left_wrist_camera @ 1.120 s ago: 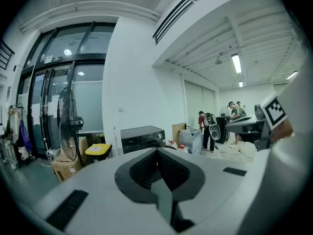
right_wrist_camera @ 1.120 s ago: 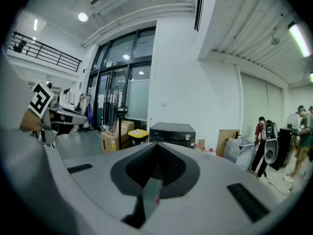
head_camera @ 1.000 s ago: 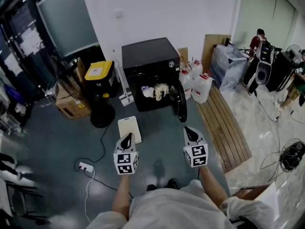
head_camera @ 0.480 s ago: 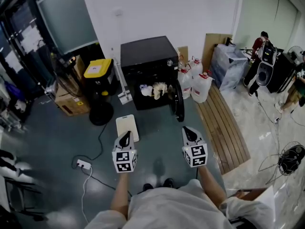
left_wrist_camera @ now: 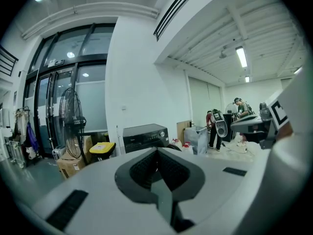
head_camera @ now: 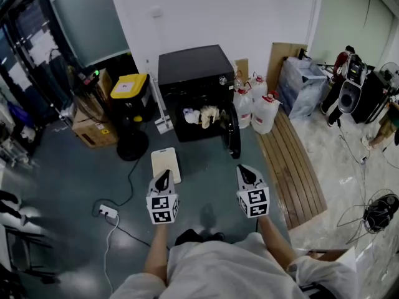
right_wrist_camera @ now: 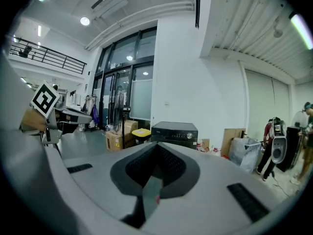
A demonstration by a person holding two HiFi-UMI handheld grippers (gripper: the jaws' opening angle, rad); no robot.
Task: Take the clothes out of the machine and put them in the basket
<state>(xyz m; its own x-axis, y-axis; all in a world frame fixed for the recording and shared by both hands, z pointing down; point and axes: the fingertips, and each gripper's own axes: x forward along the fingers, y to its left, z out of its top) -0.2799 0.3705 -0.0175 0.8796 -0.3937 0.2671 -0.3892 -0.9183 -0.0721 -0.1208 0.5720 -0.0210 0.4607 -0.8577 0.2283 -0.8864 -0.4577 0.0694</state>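
Note:
The black washing machine [head_camera: 194, 73] stands against the white back wall with its round door [head_camera: 232, 136] swung open. Pale clothes [head_camera: 202, 117] lie in the opening. A white rectangular basket [head_camera: 165, 165] sits on the dark floor in front of the machine. My left gripper [head_camera: 163, 180] hovers just near the basket's close edge, jaws together and empty. My right gripper [head_camera: 244, 174] is level with it to the right, below the door, also shut and empty. The machine [left_wrist_camera: 144, 136] shows far off beyond the left gripper [left_wrist_camera: 157, 151], and the machine [right_wrist_camera: 174, 131] is also beyond the right gripper [right_wrist_camera: 157, 146].
A yellow-lidded bin [head_camera: 129, 86], a floor fan [head_camera: 133, 148] and cardboard boxes [head_camera: 93, 132] stand left of the machine. White jugs [head_camera: 264, 114] and a slatted wooden platform [head_camera: 299, 167] are to its right. A power strip [head_camera: 107, 213] with cables lies on the floor at left. People stand at far right [head_camera: 349, 73].
Both grippers have drifted a little forward together toward the machine, and the view has shifted with them. Both stay shut and nothing has been taken hold of.

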